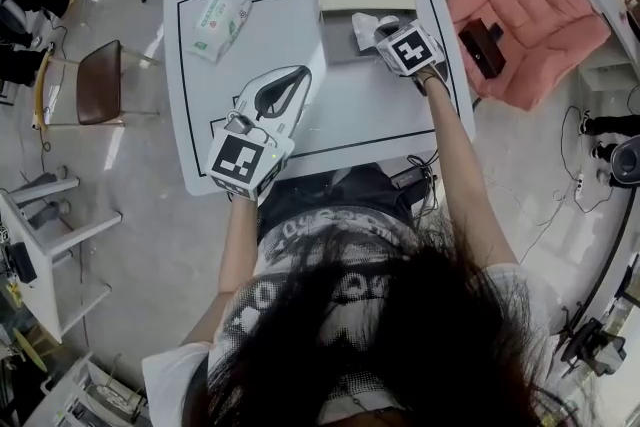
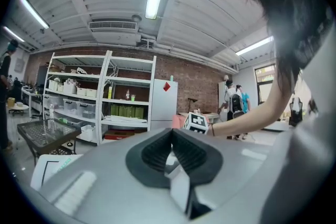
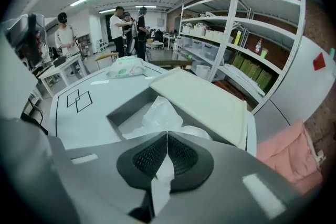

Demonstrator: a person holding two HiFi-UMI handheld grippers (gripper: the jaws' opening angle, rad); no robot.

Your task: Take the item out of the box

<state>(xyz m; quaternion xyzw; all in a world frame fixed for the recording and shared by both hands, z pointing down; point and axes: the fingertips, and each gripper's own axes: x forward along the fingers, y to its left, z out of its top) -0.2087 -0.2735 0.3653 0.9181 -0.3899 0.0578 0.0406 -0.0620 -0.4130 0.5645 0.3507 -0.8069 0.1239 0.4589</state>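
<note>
R tool (image 3: 167,136) is pointing steeply down into the open box (image 3: 125,108), its jaws pressing together on a peak of clear film, the wrap of the bagged item (image 3: 160,113). The item is sitting inside the box, directly ahead of and under the tool tips, and is not lifted clear yet. Lid (image 3: 205,102) is lying folded back beyond the tool, on the far side of the box. L tool (image 2: 172,132) is hanging near level, off to the R tool's left, w/ jaws closed on nothing and not touching the box.

Hazards from this pos., as judged:
- Grip is catching film only, not the contents. Film may be stretching or tearing on lift — item dropping back into the box.
- Pinch is sitting at the very tips, so slick wrap may be sliding out if the pull is fast.
- Box is standing unrestrained on the desk (image 1: 280,15). W/ L tool away, it may be rising or skidding w/ the bag if the contents are snagging on a wall.
- A slanted pull toward the lid side may be dragging the bag over the rim.

Wipes pack (image 1: 218,20) is lying ahead of the L tool, well apart from the box — no obstruction.
</note>
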